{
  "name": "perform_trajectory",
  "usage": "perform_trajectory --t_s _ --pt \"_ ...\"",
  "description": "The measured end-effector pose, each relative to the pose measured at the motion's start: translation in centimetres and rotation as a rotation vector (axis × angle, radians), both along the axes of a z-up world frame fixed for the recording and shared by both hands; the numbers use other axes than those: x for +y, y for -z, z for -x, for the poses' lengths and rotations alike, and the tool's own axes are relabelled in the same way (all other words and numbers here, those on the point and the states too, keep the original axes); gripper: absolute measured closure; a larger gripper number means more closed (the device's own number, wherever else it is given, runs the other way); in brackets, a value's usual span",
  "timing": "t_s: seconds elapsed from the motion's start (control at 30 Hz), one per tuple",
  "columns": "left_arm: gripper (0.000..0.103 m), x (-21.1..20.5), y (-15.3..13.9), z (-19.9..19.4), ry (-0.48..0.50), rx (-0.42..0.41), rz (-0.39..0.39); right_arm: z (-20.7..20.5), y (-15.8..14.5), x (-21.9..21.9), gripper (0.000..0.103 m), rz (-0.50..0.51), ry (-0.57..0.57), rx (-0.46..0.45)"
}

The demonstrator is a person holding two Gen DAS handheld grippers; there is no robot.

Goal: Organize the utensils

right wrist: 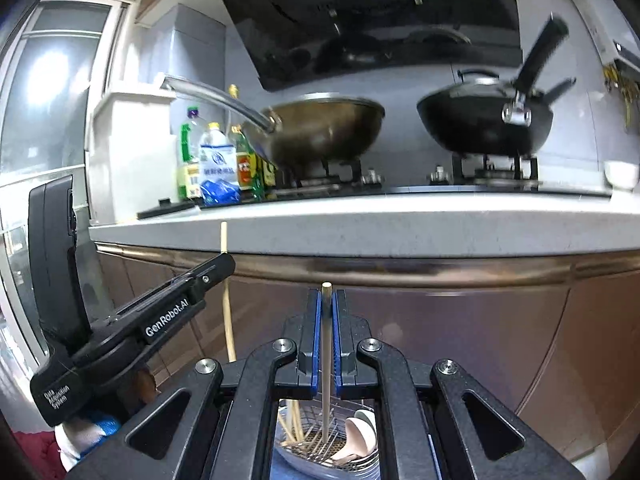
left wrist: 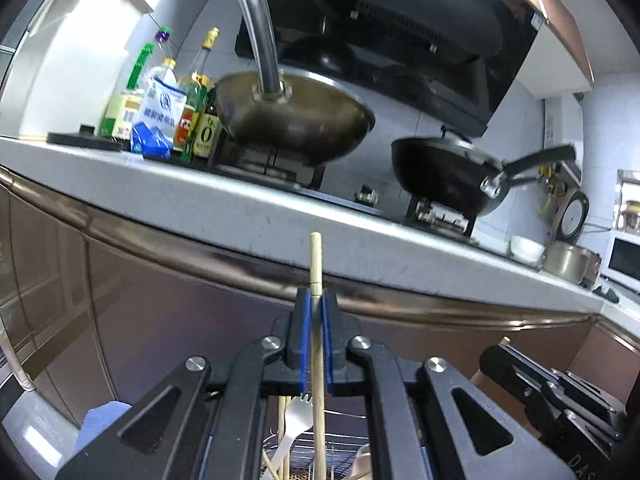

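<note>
- Clamping a single wooden chopstick (left wrist: 317, 344) upright between its blue pads, the left gripper (left wrist: 316, 300) is closed on the stick, whose squared top pokes above the fingertips toward the counter edge.
- The right gripper (right wrist: 327, 300) is likewise pressed together on a second chopstick (right wrist: 327, 360), held near vertical, its top just clearing the fingertips.
- In the right wrist view the left gripper shows at the left, its chopstick running above and below the black fingers.
- In the left wrist view the right gripper's black body shows at the lower right.
- Below both grippers, near the camera, sits a wire utensil rack (right wrist: 320, 446) with more chopsticks leaning in it; a metal fork (left wrist: 294, 428) stands there, tines up, and a pale ladle or spoon bowl (right wrist: 360, 436) lies at the rack's right side.
- Whether either held chopstick's lower tip touches the rack cannot be told.
- Farther off runs a grey countertop (right wrist: 360, 224) over brown cabinet fronts (right wrist: 480, 320).
- On the stove stand a brass-toned wok (right wrist: 320, 128) on the left and a black wok (right wrist: 484, 120) on the right, under a dark range hood (right wrist: 360, 12).
- Left of the woks cluster oil and sauce bottles (right wrist: 224, 160) beside a white container (right wrist: 128, 148).
- A white bowl (right wrist: 621, 174) sits at the far right of the counter.
- A hand in a blue glove (left wrist: 100, 424) shows at lower left in the left wrist view.
</note>
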State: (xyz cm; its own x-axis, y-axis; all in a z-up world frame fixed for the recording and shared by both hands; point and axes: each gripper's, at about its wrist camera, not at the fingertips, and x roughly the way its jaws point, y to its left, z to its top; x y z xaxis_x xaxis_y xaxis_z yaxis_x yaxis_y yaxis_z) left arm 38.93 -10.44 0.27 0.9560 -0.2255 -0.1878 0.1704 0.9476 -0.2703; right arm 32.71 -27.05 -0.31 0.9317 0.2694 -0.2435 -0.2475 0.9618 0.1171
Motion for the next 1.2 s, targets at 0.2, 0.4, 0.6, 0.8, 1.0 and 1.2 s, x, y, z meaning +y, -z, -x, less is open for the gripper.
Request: perform_trajectory --t_s 0.2,0.4,0.6,0.8,1.0,1.2 --pt "0.097 -0.9 3.6 -2.4 -0.016 0.013 -0.012 -2.2 3.1 0.2 0.098 0.014 0.003 0.041" --pt "0.096 -0.8 5.4 -2.9 -0.011 0.017 -0.032 -2.5 5.4 0.8 0.098 0.052 0.007 0.091" --pt "0.095 -0.8 5.8 -2.8 0.043 0.069 -0.068 -2.2 6.2 1.0 0.086 0.053 0.018 0.122" --pt "0.095 -0.1 6.1 -2.1 0.069 0.100 -0.058 -1.3 5.9 0.7 0.076 0.060 0.041 0.123" --pt "0.076 1.1 5.7 -0.8 0.078 0.124 -0.046 -0.3 5.3 0.0 0.068 0.047 0.054 0.114" --pt "0.053 3.3 3.6 2.3 0.039 0.136 -0.058 1.6 4.2 -0.1 0.061 0.039 0.068 0.104"
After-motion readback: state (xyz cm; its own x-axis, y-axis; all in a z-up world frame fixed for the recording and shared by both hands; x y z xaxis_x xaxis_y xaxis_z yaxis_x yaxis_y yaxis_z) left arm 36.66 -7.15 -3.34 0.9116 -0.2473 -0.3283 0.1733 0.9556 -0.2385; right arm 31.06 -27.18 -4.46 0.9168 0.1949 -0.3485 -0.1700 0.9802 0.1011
